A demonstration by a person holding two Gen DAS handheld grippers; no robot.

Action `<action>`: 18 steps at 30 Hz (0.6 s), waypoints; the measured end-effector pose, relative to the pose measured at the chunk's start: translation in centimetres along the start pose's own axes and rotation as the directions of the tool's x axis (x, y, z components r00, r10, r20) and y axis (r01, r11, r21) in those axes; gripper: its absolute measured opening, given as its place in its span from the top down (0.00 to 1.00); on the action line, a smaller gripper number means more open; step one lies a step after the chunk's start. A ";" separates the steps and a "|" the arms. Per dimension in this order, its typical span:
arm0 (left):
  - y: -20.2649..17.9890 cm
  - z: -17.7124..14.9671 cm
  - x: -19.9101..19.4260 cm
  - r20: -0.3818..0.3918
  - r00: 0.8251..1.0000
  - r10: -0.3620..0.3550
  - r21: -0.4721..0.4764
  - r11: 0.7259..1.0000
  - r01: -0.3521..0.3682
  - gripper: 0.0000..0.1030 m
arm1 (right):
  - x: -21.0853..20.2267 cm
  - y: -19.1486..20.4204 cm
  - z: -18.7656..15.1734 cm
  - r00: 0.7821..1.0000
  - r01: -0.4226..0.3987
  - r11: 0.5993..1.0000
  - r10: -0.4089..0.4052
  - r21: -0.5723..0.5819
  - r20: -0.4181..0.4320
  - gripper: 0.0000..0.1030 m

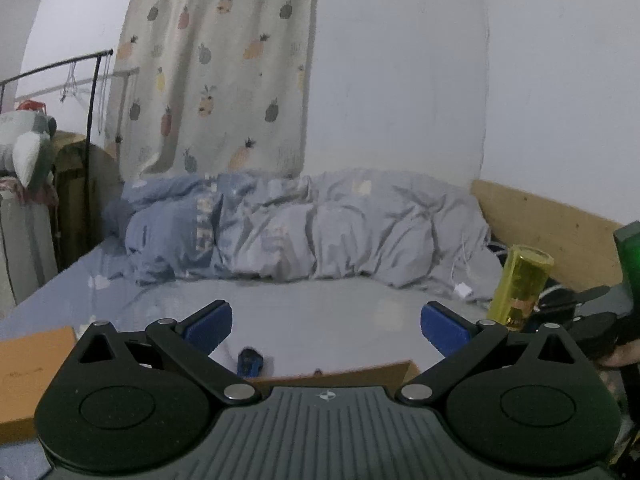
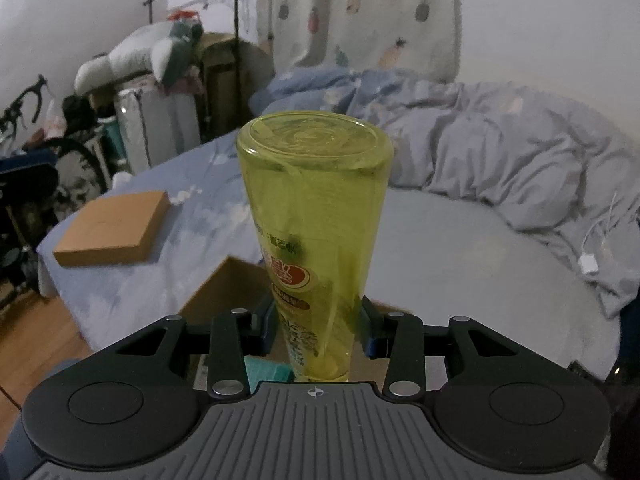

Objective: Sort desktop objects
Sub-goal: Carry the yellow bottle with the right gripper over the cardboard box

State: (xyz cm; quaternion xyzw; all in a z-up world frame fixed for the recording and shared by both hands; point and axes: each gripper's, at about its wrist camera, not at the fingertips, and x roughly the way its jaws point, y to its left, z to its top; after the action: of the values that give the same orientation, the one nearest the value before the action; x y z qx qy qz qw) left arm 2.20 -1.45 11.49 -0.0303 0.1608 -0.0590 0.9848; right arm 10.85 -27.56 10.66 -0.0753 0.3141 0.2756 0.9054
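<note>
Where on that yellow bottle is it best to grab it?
Low on its narrow end, where the right gripper already clamps it. The yellow bottle flares wide toward the far end, so fingers closing from either side fit the slim part best.

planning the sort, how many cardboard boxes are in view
2: a closed flat box lies on the bed's left edge; an open box sits below the right gripper, which holds the bottle. More may be hidden.
</note>
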 end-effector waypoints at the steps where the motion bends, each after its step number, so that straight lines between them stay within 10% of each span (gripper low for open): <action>1: 0.0 -0.5 0.1 -0.006 1.000 0.001 0.000 1.000 -0.001 0.00 | 0.3 0.2 -0.5 1.000 -0.001 1.000 0.001 0.002 -0.008 0.58; 18: 1.4 -5.4 2.1 -0.090 0.996 0.019 -0.009 1.000 -0.020 0.00 | 6.1 1.9 -6.4 0.988 -0.018 0.999 0.022 0.028 -0.151 0.58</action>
State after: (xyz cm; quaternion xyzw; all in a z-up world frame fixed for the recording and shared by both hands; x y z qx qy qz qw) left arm 2.58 -0.54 5.65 -0.0307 0.2057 -0.0497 0.9769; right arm 10.43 -25.17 1.96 -0.0808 0.3862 0.2740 0.8771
